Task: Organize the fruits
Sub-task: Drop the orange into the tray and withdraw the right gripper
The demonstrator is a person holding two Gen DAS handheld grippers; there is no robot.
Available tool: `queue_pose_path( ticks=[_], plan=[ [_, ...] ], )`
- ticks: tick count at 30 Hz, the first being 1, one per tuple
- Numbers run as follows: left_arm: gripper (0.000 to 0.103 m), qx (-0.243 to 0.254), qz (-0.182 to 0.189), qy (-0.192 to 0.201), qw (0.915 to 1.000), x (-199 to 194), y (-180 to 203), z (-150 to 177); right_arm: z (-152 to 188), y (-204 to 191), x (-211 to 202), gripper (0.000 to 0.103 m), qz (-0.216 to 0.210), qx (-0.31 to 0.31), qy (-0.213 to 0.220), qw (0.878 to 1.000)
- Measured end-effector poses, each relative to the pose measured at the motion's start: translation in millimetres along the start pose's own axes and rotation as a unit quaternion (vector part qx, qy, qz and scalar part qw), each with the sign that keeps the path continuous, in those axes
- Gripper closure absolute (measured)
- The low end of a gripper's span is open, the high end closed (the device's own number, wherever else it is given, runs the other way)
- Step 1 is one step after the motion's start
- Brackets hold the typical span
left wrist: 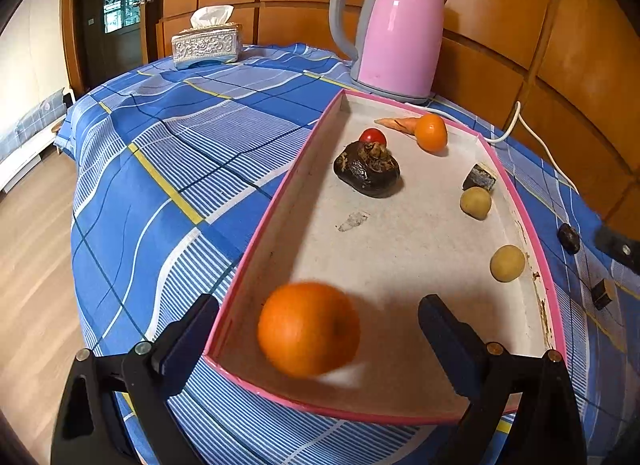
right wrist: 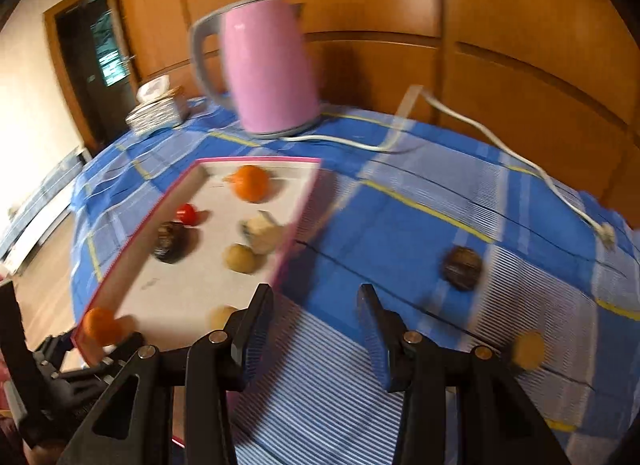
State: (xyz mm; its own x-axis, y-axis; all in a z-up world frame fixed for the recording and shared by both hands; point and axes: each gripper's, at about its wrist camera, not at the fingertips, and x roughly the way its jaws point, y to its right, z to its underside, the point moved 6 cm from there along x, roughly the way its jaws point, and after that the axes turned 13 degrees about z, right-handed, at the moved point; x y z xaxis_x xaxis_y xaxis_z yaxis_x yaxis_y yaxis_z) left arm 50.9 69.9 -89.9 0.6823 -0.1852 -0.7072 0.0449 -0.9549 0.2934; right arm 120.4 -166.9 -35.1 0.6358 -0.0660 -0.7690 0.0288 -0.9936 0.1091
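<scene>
A pink-rimmed tray lies on the blue checked cloth. My left gripper is open over the tray's near end; a blurred orange sits between its fingers, not gripped. In the tray are a dark lumpy fruit, a red tomato, a small orange, a carrot piece, two tan round fruits and a dark cube. My right gripper is open and empty over the cloth beside the tray. A dark round fruit and a tan one lie on the cloth.
A pink kettle stands behind the tray, its white cord trailing across the cloth. A tissue box is at the far left. A dark fruit and a small brown block lie right of the tray. Wooden wall behind.
</scene>
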Motion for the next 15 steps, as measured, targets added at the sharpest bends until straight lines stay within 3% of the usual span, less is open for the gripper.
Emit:
queue_pose_path(
  ticks=[8,15],
  plan=[
    [0.003,0.005,0.001,-0.002,1.0,0,2,1,34,100,-13,0.059,0.092,0.088,-0.012,0.992],
    [0.003,0.009,0.002,0.0,1.0,-1,4,0,78,187,-21,0.059,0.203,0.167,-0.041,0.964]
  ],
)
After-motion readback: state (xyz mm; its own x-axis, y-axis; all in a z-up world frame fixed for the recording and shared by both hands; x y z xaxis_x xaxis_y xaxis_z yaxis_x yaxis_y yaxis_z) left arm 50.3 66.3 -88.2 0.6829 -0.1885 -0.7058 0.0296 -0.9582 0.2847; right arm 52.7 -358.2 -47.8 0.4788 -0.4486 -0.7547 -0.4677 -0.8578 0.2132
